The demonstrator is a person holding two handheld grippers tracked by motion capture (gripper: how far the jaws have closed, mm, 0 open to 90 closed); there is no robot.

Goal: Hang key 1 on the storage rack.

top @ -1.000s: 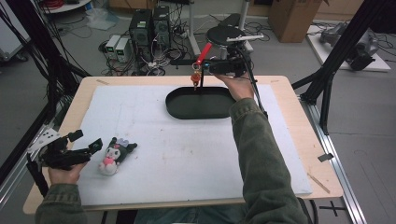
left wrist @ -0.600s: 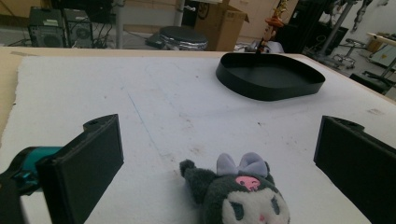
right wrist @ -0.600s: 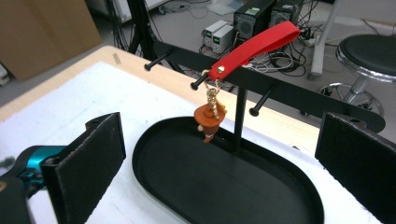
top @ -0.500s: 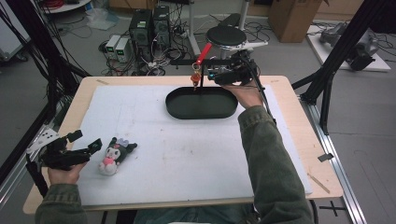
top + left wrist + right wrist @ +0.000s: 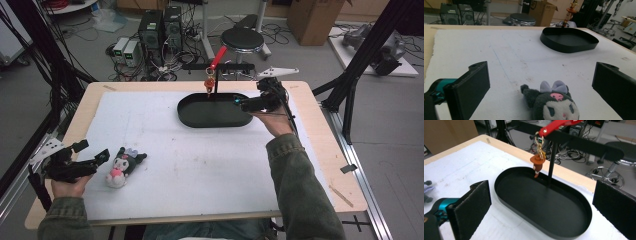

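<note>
Your white mat (image 5: 210,165) covers most of the wooden table (image 5: 325,150). At about 12 o'clock on it sits the black oval tray (image 5: 212,117), empty, with a thin black stand (image 5: 551,162) rising from its far side. A red arm (image 5: 218,56) tops that stand, and a small brown-hatted figure charm (image 5: 537,165) hangs from it on a chain over the tray's far edge.

Your right gripper (image 5: 252,102) hovers at the tray's 3 o'clock end, jaws spread wide and holding nothing; in the right gripper view (image 5: 541,202) the tray lies between them.

Down at 8 o'clock on the mat, your left gripper (image 5: 89,156) rests near the table's edge, jaws also wide apart and empty. The small black-and-white plush toy (image 5: 121,167) lies just at its 3 o'clock, not touching the jaws; in the left gripper view (image 5: 541,85) its head (image 5: 555,106), with a lilac bow, sits between the open jaws, near the bottom.
</note>
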